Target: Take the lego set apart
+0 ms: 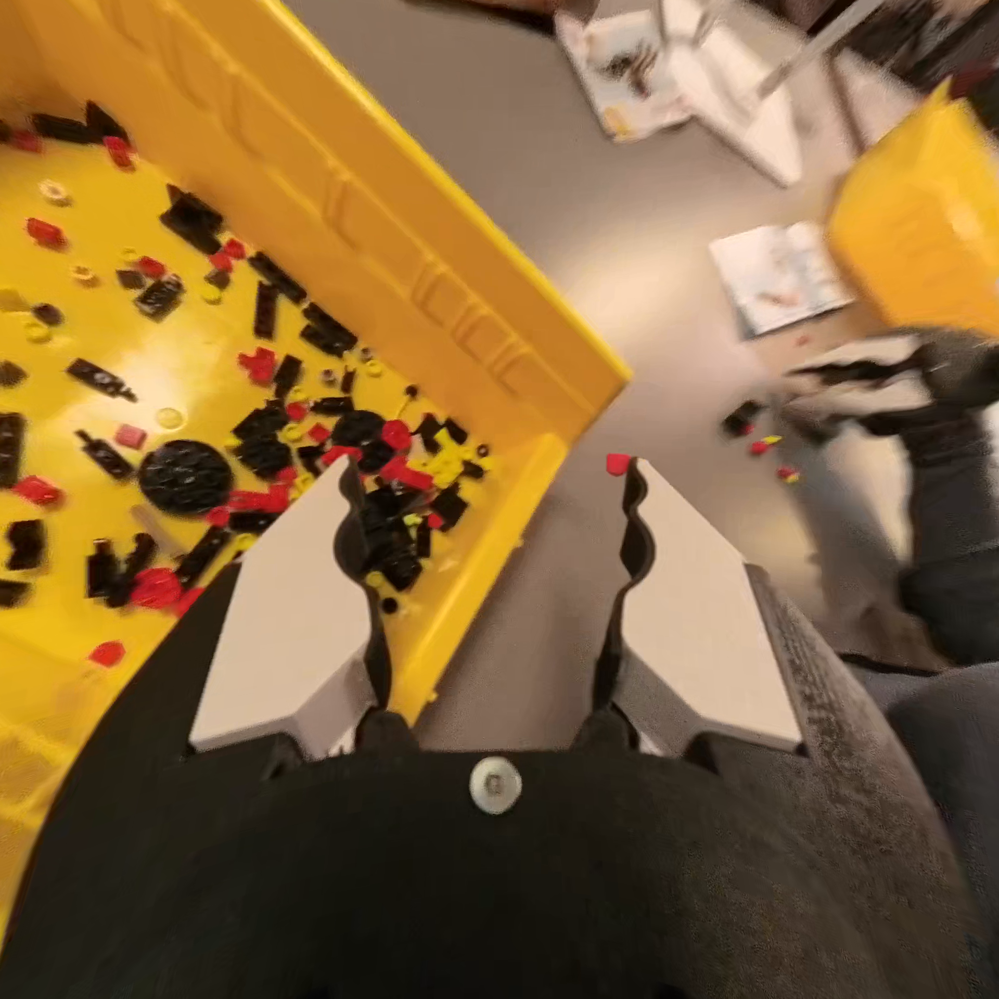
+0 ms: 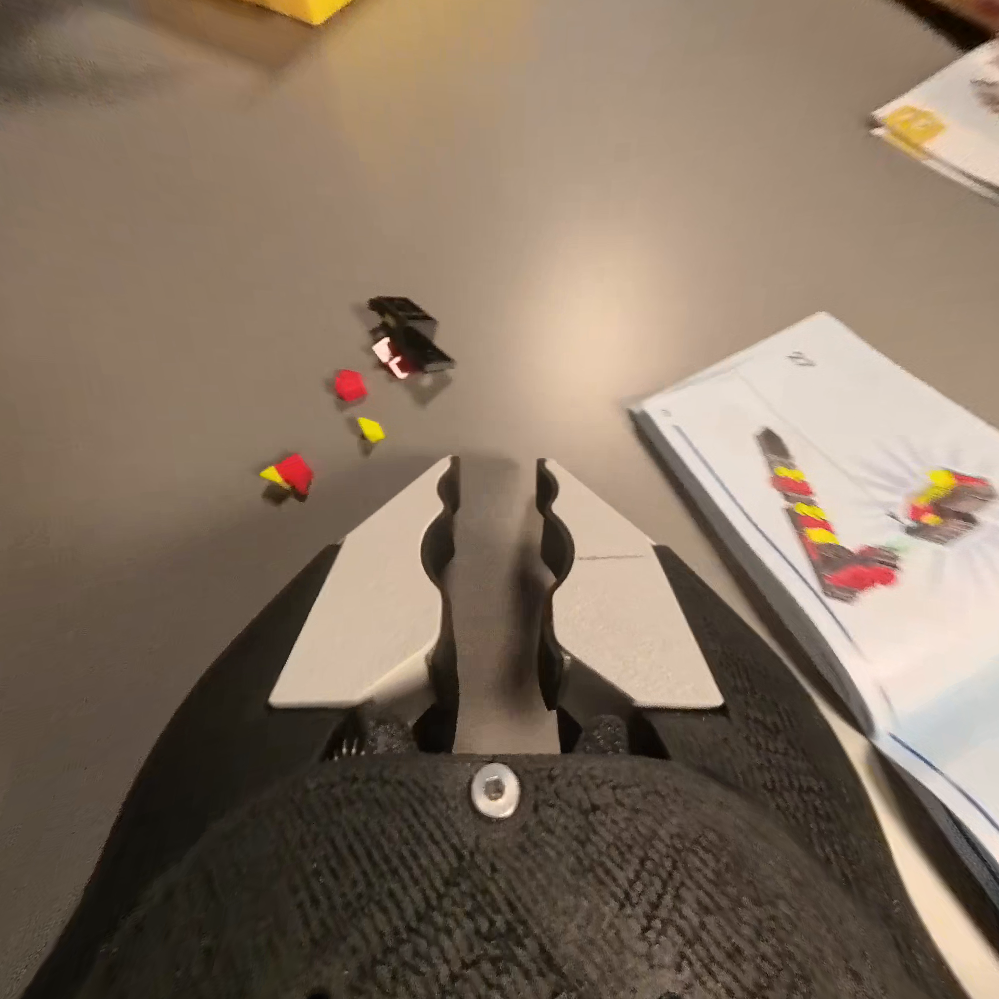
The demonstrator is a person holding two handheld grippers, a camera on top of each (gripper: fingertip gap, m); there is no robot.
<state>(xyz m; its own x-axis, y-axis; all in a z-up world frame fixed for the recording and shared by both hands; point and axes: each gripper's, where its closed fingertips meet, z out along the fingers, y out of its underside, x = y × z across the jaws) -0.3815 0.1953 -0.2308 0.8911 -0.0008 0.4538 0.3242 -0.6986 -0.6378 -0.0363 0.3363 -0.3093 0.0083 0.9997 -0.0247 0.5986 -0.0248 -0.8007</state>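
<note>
Both tongs stand released and grasp nothing. Left gripper (image 1: 489, 465) hangs with its jaws spread wide over the near corner of a yellow bin (image 1: 432, 259); a small red piece (image 1: 618, 464) sits at the tip of its right finger, though the blur hides whether it touches. Right gripper (image 2: 497, 459) points across the grey table (image 2: 540, 189) with a narrower gap.

The lego set is in bits. Loose black, red and yellow pieces (image 1: 259, 432) litter the bin floor, thickest at about 11 o'clock from the left gripper. On the table, a black clump with a red part (image 2: 408, 338) lies at 11 o'clock from the right gripper, with a red brick (image 2: 350, 385), a yellow wedge (image 2: 371, 429) and a red-and-yellow piece (image 2: 289, 474) trailing toward 9 o'clock, all apart from the fingers. An open instruction booklet (image 2: 811, 486) lies at 3 o'clock.
</note>
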